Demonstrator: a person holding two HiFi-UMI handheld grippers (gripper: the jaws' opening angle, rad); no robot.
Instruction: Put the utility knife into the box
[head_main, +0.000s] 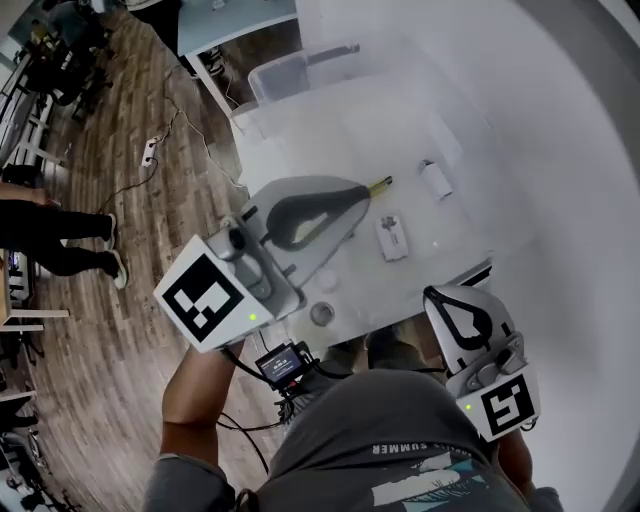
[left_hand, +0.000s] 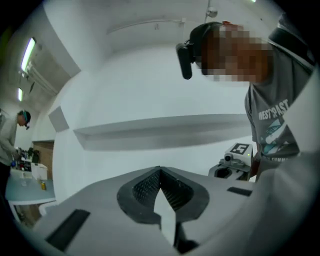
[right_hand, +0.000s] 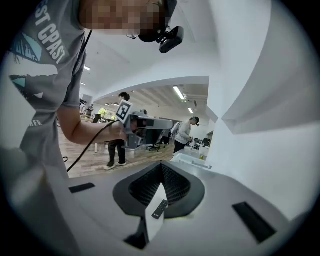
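My left gripper (head_main: 360, 196) is raised above the white table (head_main: 470, 110), its jaws shut with nothing between them; in the left gripper view (left_hand: 160, 172) it faces a white wall. A thin yellow-tipped tool (head_main: 381, 184), perhaps the utility knife, pokes out from behind its tip; the rest is hidden. A clear plastic box (head_main: 290, 75) stands at the table's far end. My right gripper (head_main: 434, 296) is by the table's near edge, also shut and empty (right_hand: 161, 167).
Two small white items (head_main: 392, 238) (head_main: 435, 178) and a small round piece (head_main: 322, 313) lie on the table. A person's legs (head_main: 60, 245) and a power strip (head_main: 150, 150) are on the wooden floor to the left. People stand at desks beyond (right_hand: 184, 132).
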